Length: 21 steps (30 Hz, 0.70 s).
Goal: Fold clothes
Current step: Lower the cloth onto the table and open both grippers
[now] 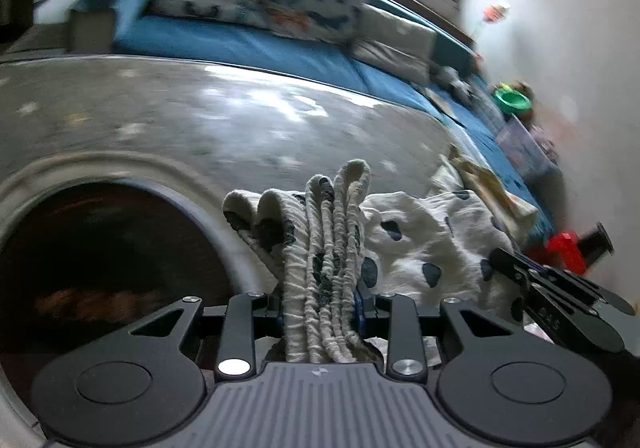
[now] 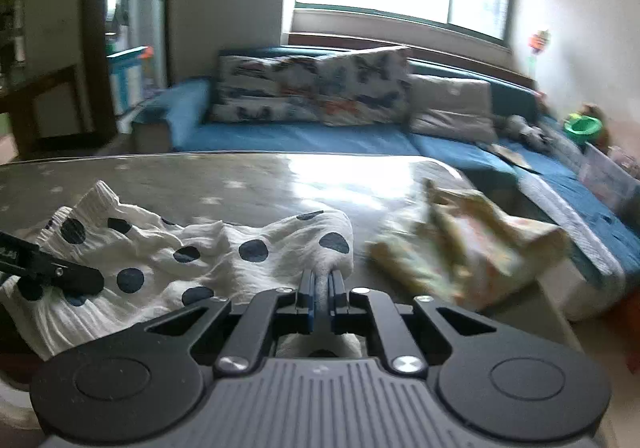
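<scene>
The grey speckled table (image 2: 248, 180) stands in front of a blue sofa (image 2: 320, 138). Over it hangs the white polka-dot garment (image 2: 168, 252), stretched between my two tongs. A yellowish cloth (image 2: 460, 248) lies crumpled near the table's right edge. My left gripper (image 1: 320, 300) clamps the garment's bunched elastic waistband (image 1: 324, 248); my right gripper (image 2: 322, 302) pinches a fold of its fabric.

Spotted garment (image 2: 168, 260) on the table (image 2: 256, 184), crumpled cloth (image 2: 468, 248) to its right, sofa (image 2: 320, 136) behind.
</scene>
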### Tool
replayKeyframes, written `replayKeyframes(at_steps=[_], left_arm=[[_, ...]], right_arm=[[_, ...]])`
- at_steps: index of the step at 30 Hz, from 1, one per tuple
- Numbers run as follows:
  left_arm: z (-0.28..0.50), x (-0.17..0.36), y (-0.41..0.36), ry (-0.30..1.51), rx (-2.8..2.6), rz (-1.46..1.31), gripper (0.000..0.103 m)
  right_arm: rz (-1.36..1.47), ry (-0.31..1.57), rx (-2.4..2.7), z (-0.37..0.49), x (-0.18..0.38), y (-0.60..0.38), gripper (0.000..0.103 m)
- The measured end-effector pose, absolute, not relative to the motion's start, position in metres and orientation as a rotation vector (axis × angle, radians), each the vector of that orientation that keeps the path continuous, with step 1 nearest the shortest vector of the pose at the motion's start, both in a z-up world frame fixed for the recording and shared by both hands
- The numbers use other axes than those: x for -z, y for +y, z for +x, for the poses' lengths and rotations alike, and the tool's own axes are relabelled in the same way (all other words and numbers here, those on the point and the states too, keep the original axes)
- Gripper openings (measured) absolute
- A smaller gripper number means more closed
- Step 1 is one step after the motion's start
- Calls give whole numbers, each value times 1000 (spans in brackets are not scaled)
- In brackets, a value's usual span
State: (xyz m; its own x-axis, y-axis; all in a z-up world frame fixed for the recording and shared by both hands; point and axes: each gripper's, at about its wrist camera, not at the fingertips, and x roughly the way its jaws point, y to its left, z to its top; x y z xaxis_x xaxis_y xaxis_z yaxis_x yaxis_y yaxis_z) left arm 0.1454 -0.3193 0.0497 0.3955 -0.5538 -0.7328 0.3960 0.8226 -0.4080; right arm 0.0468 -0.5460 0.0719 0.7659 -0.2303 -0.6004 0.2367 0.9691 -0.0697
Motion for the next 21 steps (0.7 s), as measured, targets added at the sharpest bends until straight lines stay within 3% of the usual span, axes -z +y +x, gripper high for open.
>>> replayKeyframes(at_steps=[10, 21], left_arm=[[153, -23, -372, 1032, 646, -90, 42], [148, -23, -361, 990, 599, -60, 73]], right_arm=[[26, 720, 401, 50, -33, -593, 6], [15, 727, 458, 45, -28, -603, 11]])
